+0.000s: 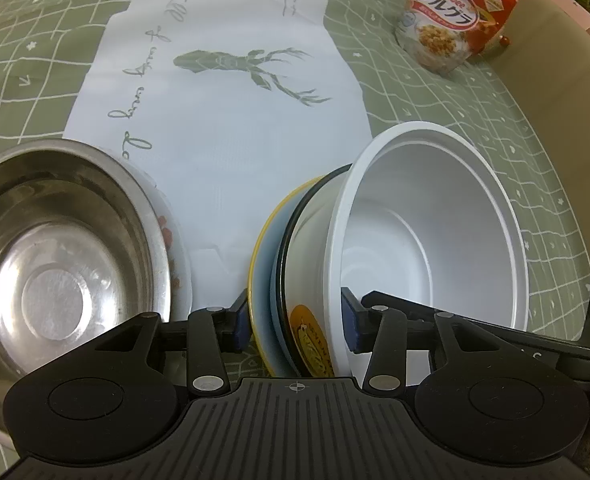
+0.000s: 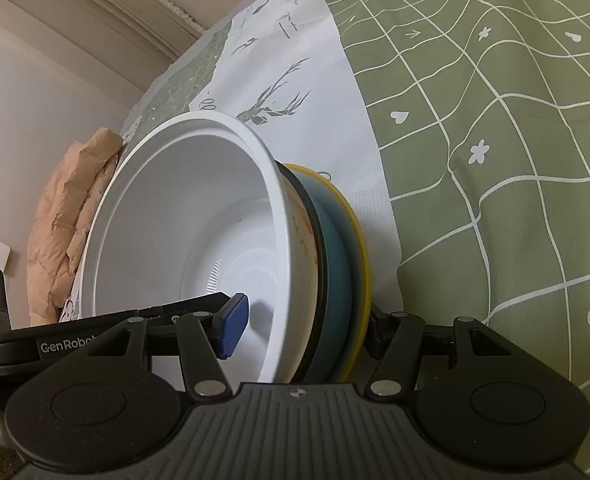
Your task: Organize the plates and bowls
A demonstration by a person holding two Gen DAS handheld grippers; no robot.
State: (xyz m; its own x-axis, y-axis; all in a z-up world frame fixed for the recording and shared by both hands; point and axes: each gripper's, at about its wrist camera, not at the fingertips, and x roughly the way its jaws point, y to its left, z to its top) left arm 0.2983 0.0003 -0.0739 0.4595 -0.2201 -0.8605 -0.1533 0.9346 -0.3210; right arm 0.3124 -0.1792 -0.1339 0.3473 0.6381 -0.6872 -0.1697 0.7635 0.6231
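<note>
A nested stack stands tilted on its edge over the white runner: a white bowl (image 1: 435,220) (image 2: 183,220) inside a black-rimmed bowl (image 1: 311,248), backed by a blue plate (image 2: 337,248) and a yellow plate (image 1: 257,280) (image 2: 361,248). My left gripper (image 1: 295,320) is shut on the stack's near rim, one pad against the yellow plate and the other inside the white bowl. My right gripper (image 2: 303,330) straddles the same rim. Its blue pad (image 2: 233,326) stands off the bowl's inner wall, and its other finger sits behind the yellow plate.
A steel bowl (image 1: 55,260) rests on a patterned plate (image 1: 179,248) at the left. A red cereal bag (image 1: 455,12) stands at the far right. A deer-print runner (image 1: 231,120) crosses the green checked tablecloth (image 2: 495,120). Crumpled brown paper (image 2: 67,220) lies beyond the table edge.
</note>
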